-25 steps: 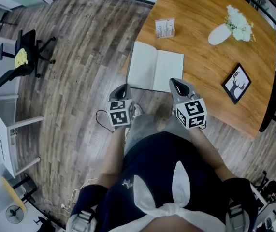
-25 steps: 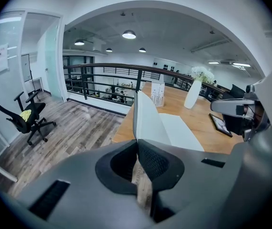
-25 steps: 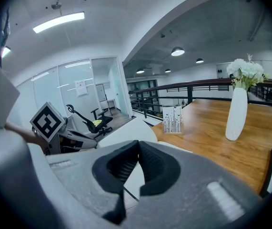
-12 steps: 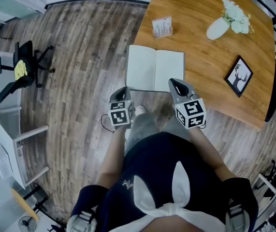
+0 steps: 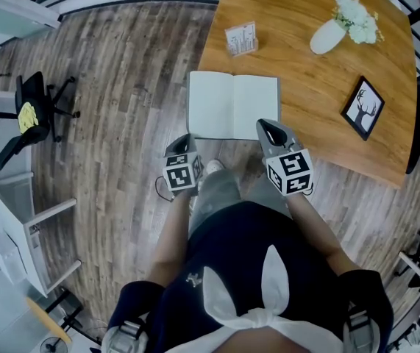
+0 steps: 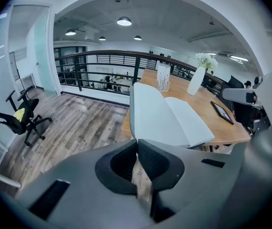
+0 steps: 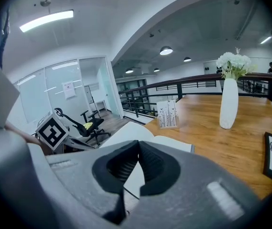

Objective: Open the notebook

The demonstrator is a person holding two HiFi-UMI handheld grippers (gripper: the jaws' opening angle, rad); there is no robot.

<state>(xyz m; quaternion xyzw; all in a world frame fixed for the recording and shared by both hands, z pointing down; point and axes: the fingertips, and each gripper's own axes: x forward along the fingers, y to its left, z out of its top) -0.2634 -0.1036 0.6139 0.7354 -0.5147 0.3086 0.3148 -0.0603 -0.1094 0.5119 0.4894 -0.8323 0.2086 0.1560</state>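
**The notebook lies open, so keep the grippers off it**

The white paper notebook (image 5: 233,105) lies flat and open, both blank pages facing up. It sits on the near left corner of the brown wooden table (image 5: 305,65). Its left edge seems to poke a little past the corner.

At 12 o'clock from the notebook stands a small clear card holder (image 5: 240,39). At 2 o'clock is a white vase with white flowers (image 5: 327,37). At 3 o'clock lies a black picture frame (image 5: 362,107).

The left gripper (image 5: 185,138) is at 7 o'clock from the notebook, off the table and over the grey wood floor (image 5: 121,87). Its jaws are pressed together with nothing in them. The right gripper (image 5: 268,129) is at 5 o'clock, just beside the near edge of the right page. Its jaws are pressed together too, and empty.

The job looks done. The best move now is to keep both grippers back and low. A bump on the edge that sticks out could tip the notebook off or flip a page shut.
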